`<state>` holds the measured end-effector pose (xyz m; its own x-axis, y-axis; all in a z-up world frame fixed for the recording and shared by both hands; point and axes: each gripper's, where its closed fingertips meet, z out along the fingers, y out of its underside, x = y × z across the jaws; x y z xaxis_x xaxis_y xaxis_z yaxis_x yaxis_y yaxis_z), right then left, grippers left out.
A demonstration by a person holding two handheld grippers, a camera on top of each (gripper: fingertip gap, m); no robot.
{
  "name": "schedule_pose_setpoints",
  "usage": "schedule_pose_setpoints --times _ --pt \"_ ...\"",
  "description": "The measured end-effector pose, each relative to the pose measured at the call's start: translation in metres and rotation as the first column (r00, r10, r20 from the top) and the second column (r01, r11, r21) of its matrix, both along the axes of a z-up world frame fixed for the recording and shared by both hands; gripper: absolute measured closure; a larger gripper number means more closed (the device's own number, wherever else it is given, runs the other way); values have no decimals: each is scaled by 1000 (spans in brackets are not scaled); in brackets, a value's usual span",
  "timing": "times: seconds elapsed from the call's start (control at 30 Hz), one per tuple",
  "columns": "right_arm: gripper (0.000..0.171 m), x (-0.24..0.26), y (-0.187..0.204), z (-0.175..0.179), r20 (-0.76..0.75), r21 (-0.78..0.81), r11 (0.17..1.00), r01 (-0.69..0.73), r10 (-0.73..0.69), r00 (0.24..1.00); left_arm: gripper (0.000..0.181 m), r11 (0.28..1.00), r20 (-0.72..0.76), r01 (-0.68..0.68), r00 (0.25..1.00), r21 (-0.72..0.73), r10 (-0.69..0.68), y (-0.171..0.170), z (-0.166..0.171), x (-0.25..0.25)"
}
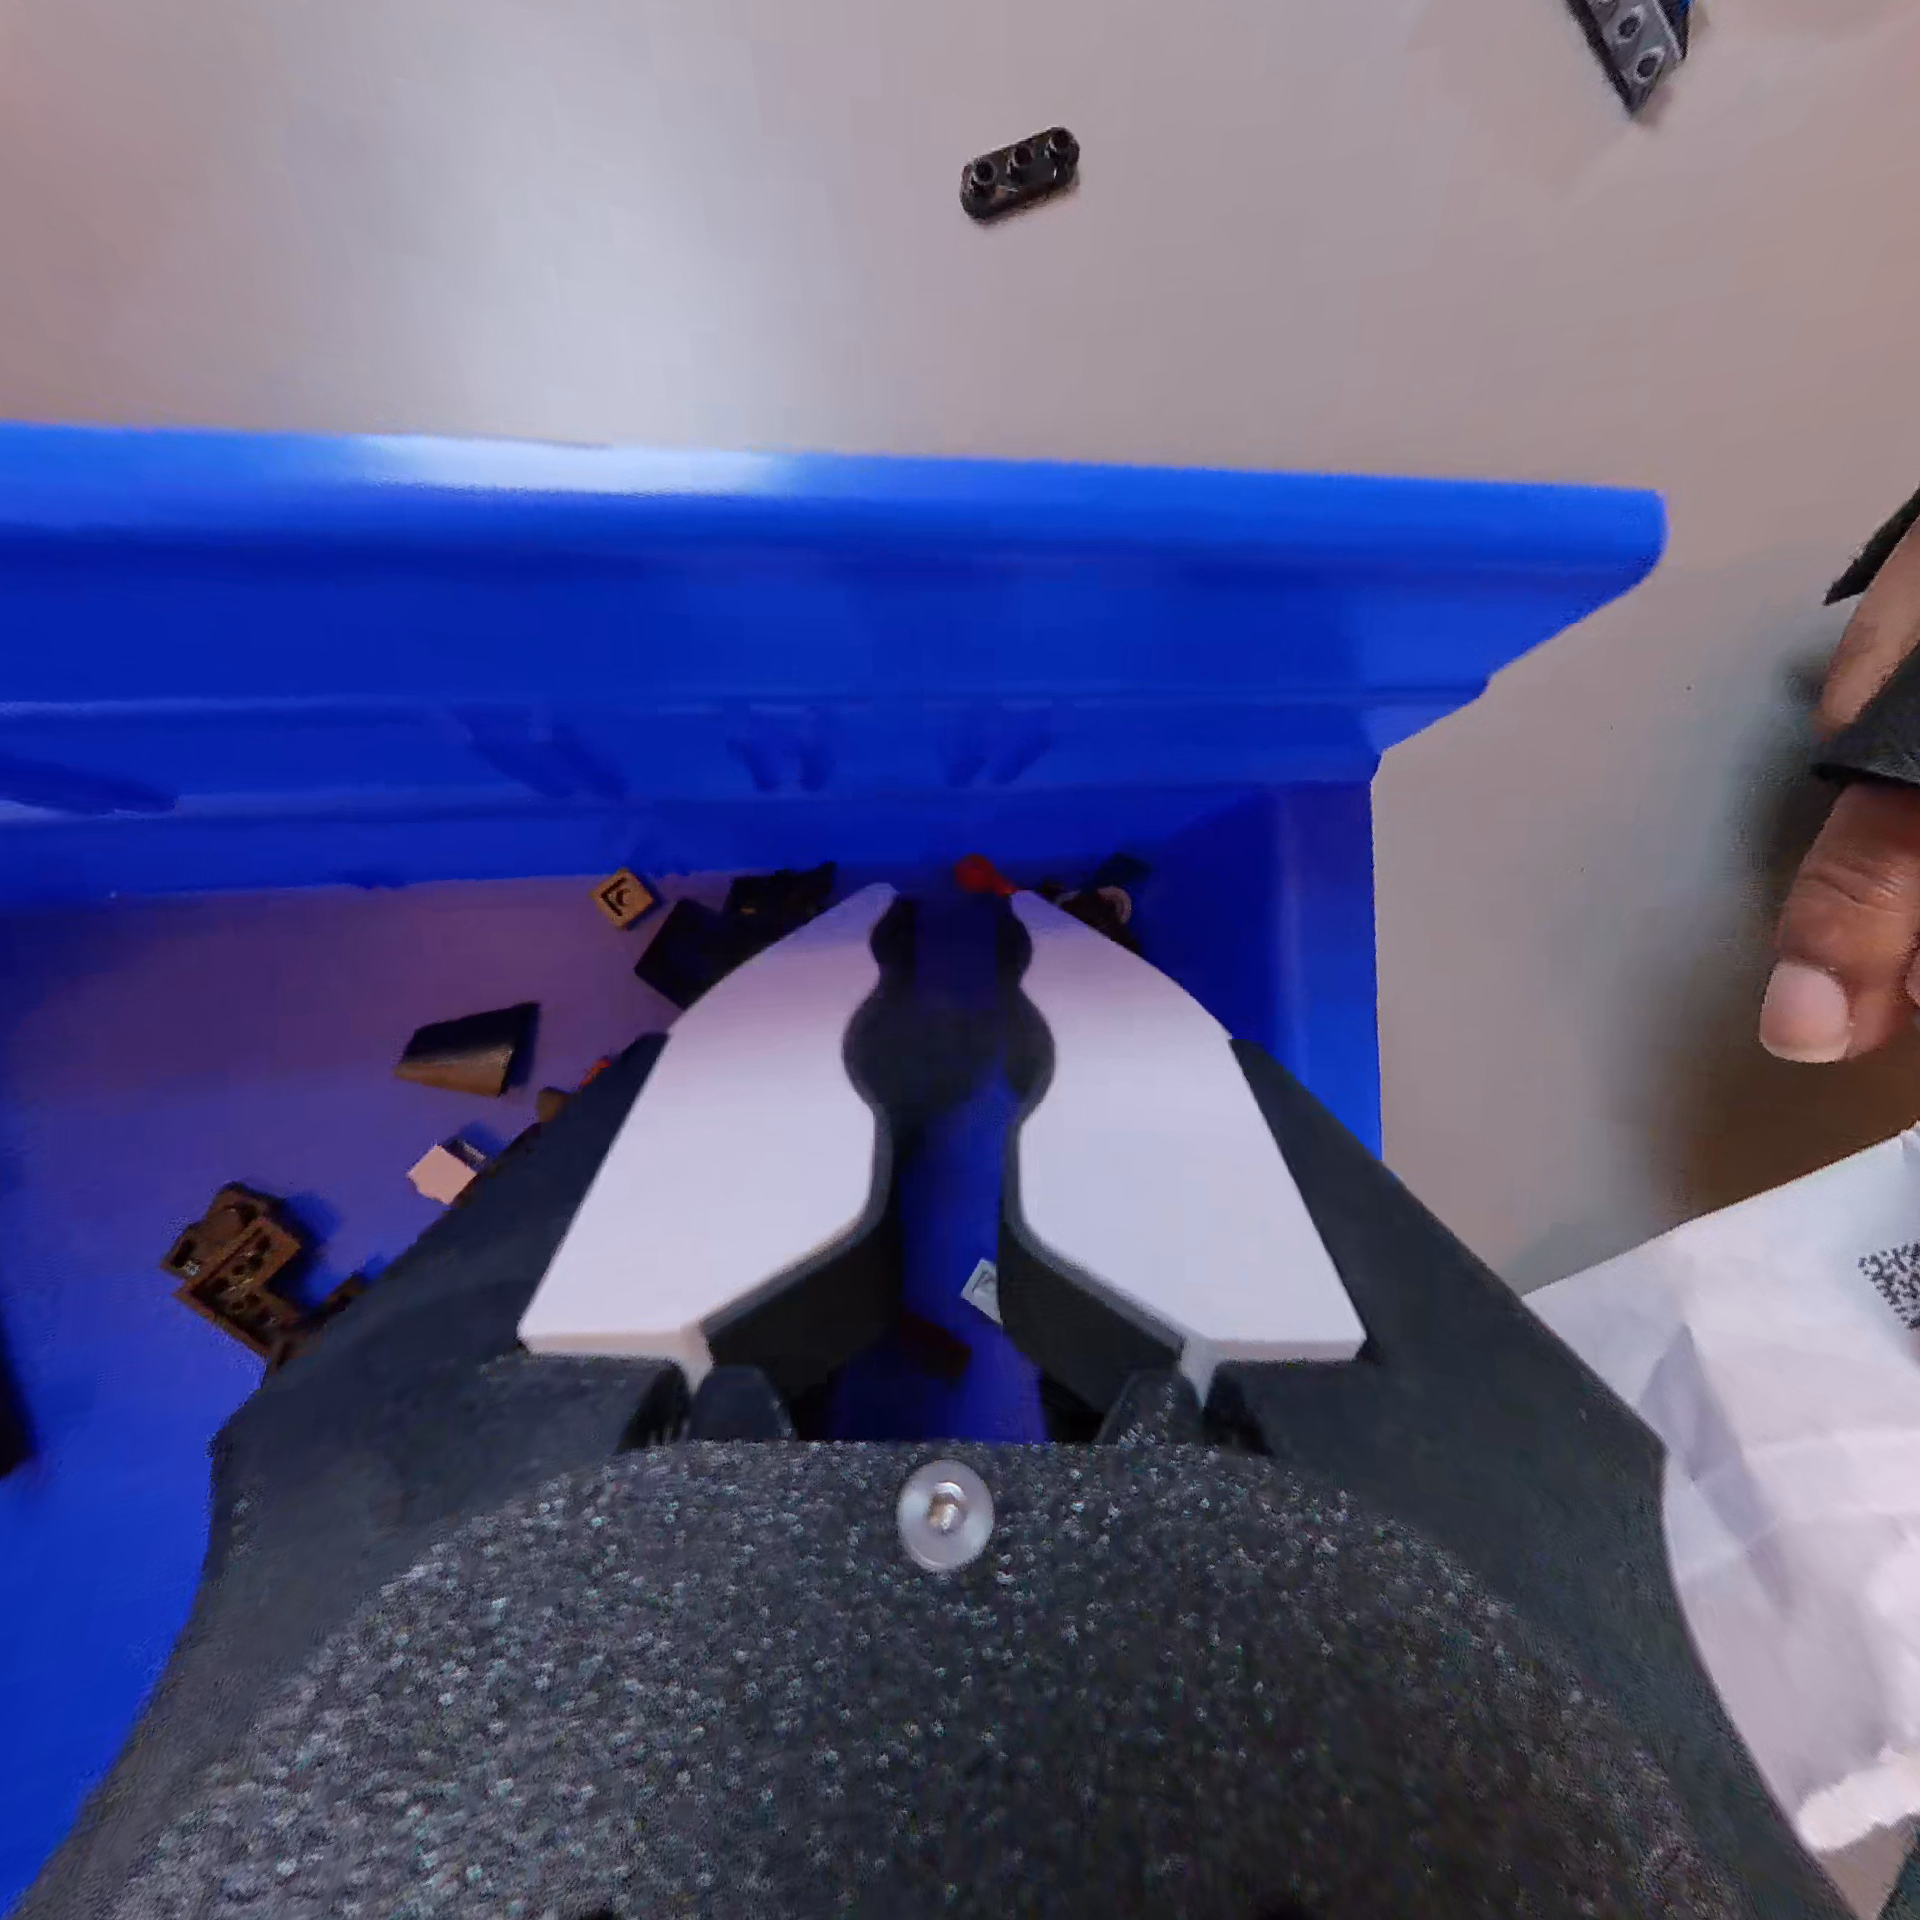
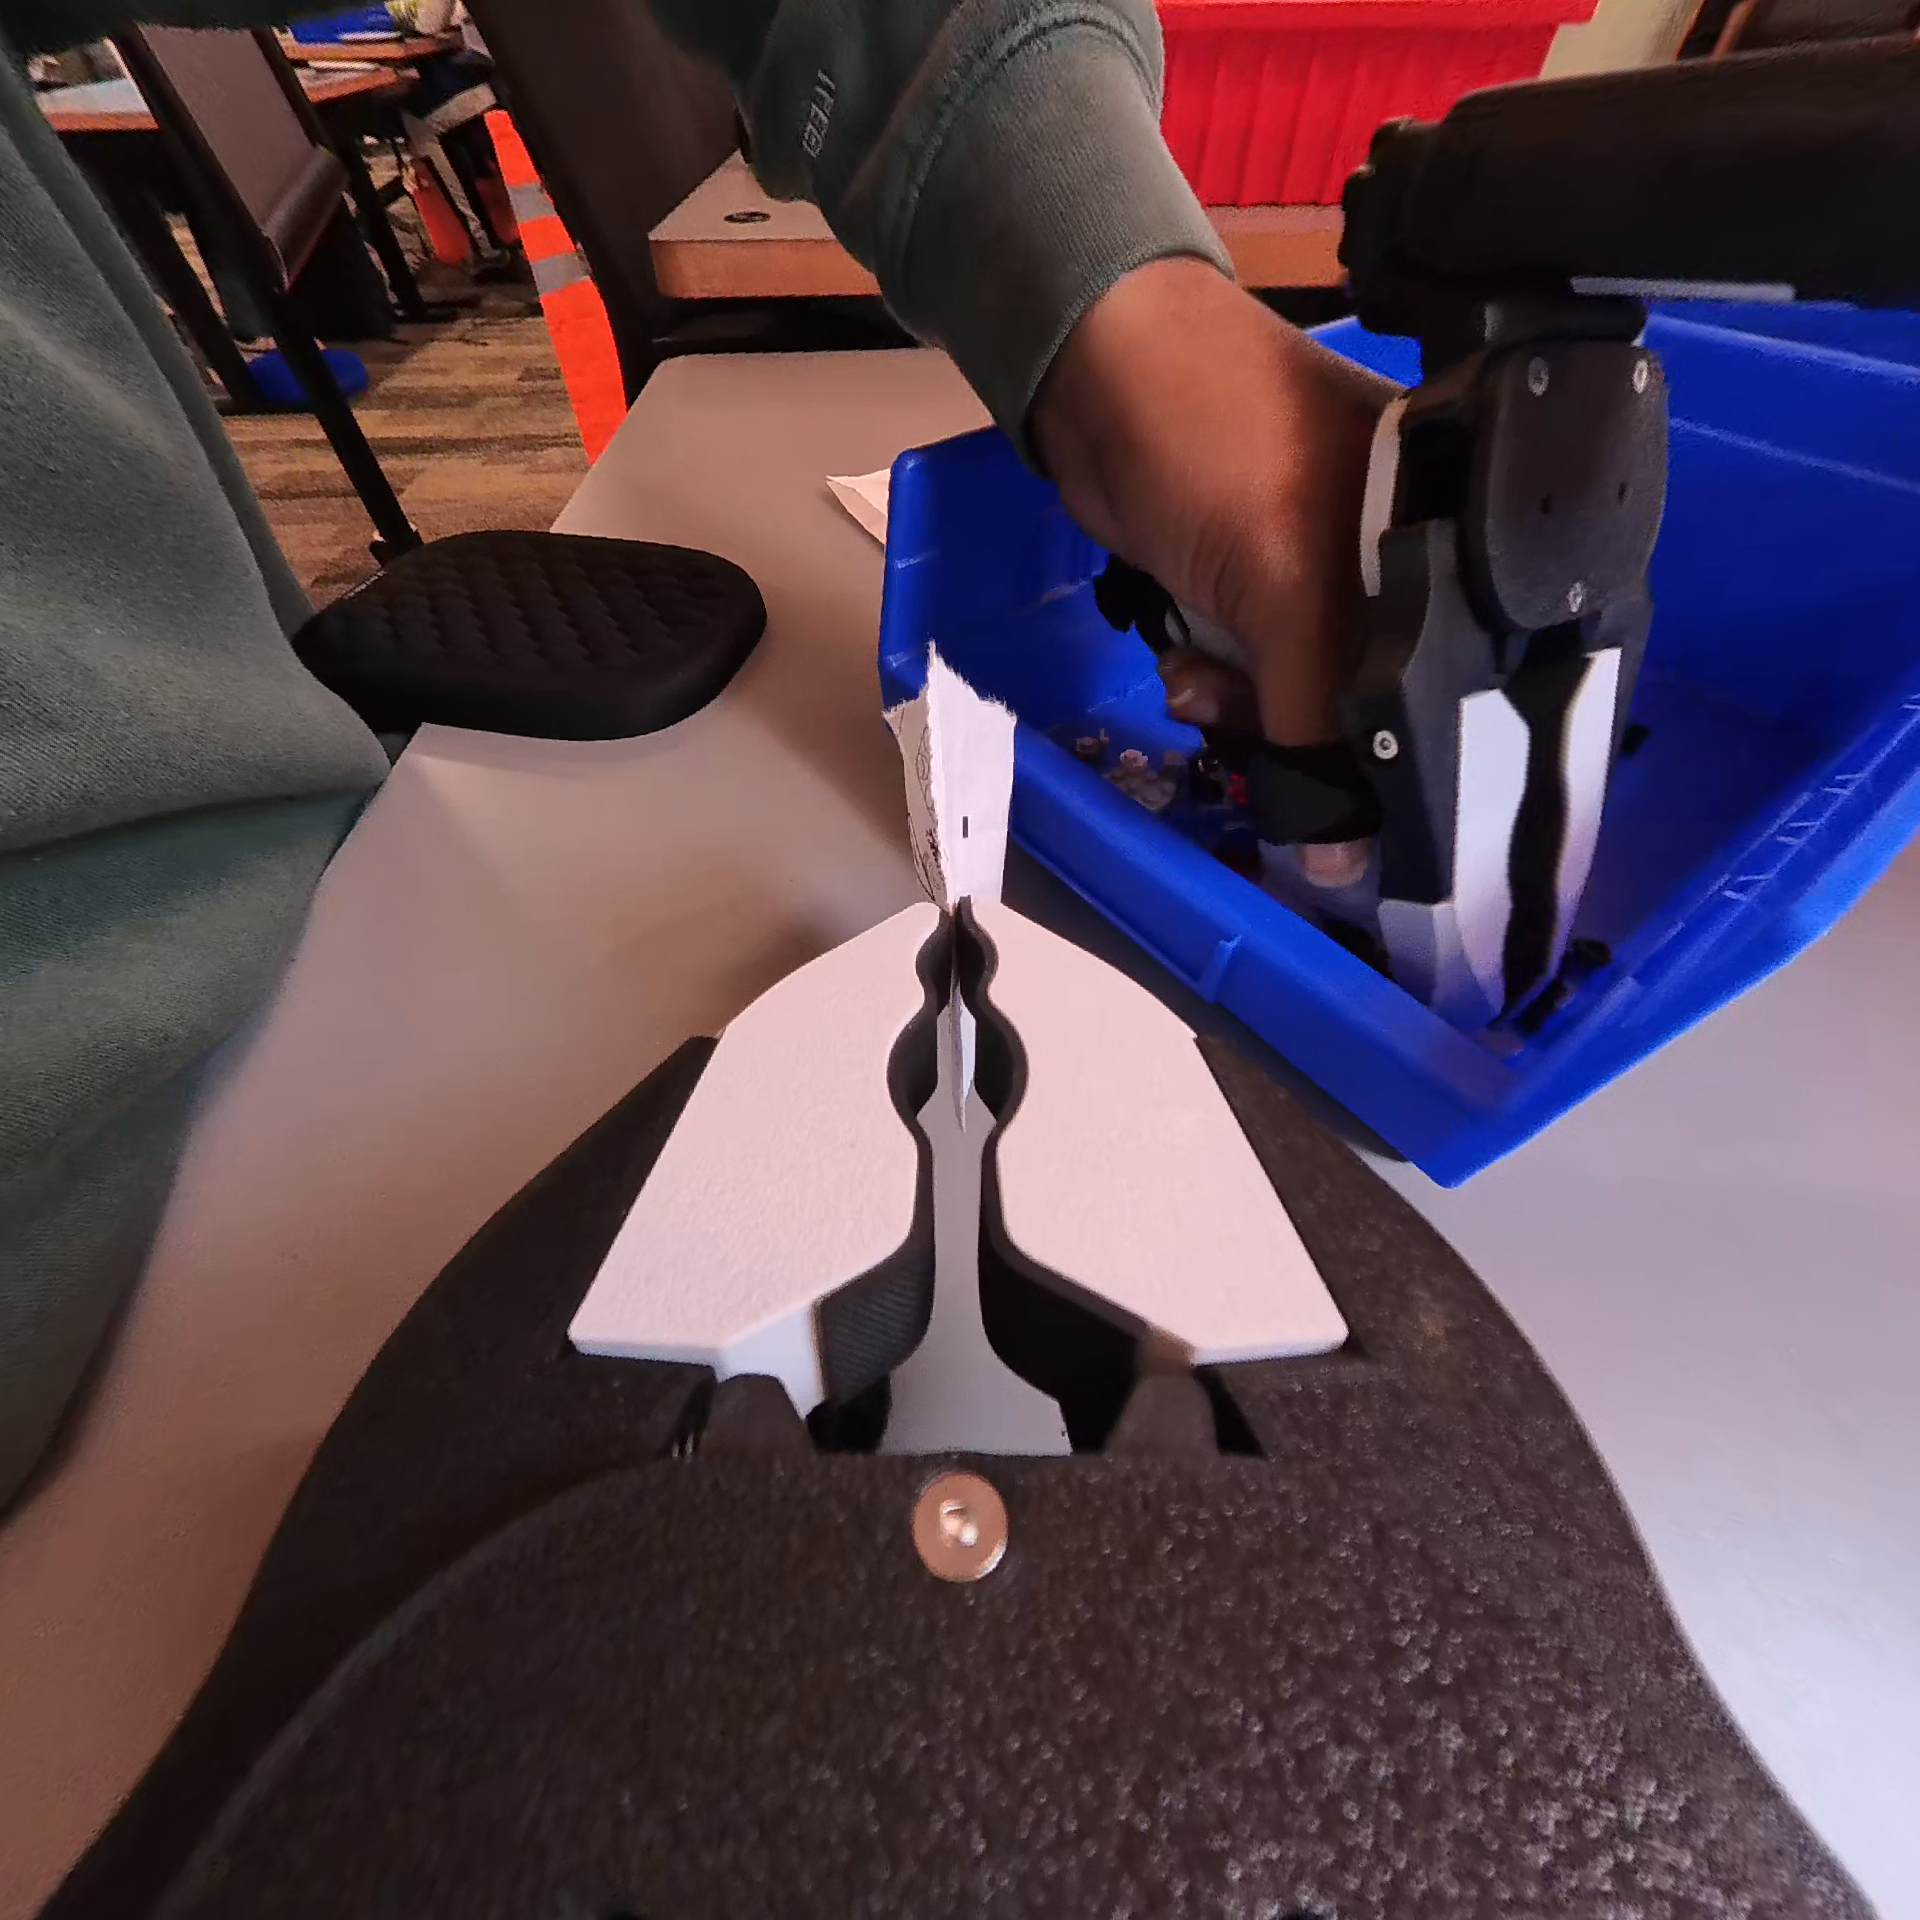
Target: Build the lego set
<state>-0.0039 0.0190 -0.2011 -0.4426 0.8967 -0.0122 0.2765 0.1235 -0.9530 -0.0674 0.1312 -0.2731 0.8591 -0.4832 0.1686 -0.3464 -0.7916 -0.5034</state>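
My left gripper (image 1: 954, 899) reaches down into a blue bin (image 1: 831, 540) near its far right corner. Its jaws stand a little apart, with the bin's blue floor showing between them and nothing pressed between the pads. A small red piece (image 1: 977, 876) lies just past the tips by the bin wall. Dark, brown and tan pieces (image 1: 473, 1044) lie scattered on the bin floor to the left. The right wrist view shows this gripper (image 2: 1517, 987) pointing down into the bin (image 2: 1247, 966). My right gripper (image 2: 961, 914) is shut on a torn white paper (image 2: 966, 790), held upright over the table beside the bin.
A black holed piece (image 1: 1020, 171) and a grey holed piece (image 1: 1642, 42) lie on the grey table beyond the bin. A hand (image 1: 1839, 935) and white crumpled paper (image 1: 1766, 1403) are to the right. A black padded rest (image 2: 530, 623) sits at the table's edge; a red bin (image 2: 1351, 94) stands behind. Across from one pair of fingers to the other is roughly 15 centimeters.
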Motion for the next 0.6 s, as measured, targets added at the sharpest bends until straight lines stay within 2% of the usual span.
schedule_pose_setpoints --times 0.2,0.27,0.47,0.6 --pt "171 0 0 0 0 0 1000 0 0 1000 164 1000 39 -22 999 -1 22 5 -3 7" --pt "171 0 0 0 2 1 1000 -2 2 1000 171 999 27 -31 999 21 30 7 -4 4" --pt "171 0 0 0 3 9 1000 1 -1 1000 172 999 -72 19 997 27 -17 4 -4 2" --pt "171 0 4 1 -4 6 1000 17 -17 1000 173 997 -87 49 995 56 -44 0 14 -4"
